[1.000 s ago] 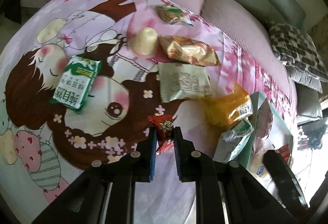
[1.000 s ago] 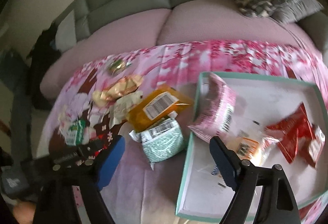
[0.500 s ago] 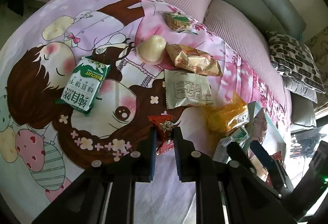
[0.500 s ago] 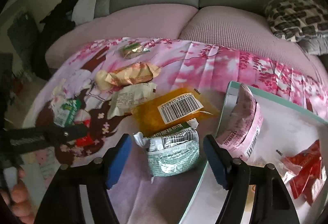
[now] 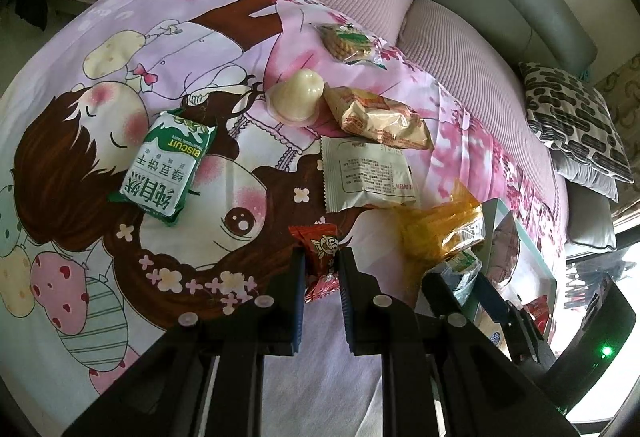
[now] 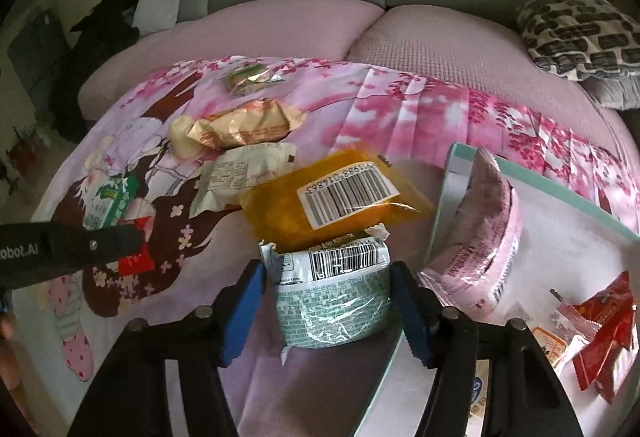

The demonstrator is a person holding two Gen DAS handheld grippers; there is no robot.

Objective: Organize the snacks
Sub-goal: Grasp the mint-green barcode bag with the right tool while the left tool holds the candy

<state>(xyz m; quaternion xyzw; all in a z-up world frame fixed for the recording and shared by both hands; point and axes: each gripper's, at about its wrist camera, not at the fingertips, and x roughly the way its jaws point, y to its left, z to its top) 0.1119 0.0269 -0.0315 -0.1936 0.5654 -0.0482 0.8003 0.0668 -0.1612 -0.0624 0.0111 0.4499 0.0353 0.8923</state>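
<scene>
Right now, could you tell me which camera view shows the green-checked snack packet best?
The right wrist view: the green-checked packet sits centred between the open right tongs, barcode and wrapper plainly visible. The left wrist view shows only its upper end behind the right tongs' fingers, beside the tray.

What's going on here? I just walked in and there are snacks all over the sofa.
A person with a gripper in each hand is sorting snacks from a cartoon-print blanket into a teal-rimmed box. The left gripper is shut on a small red snack packet. The right gripper is open, its fingers either side of a green-and-white packet beside the box. A pink packet and red packets lie in the box; several others lie on the blanket.
</scene>
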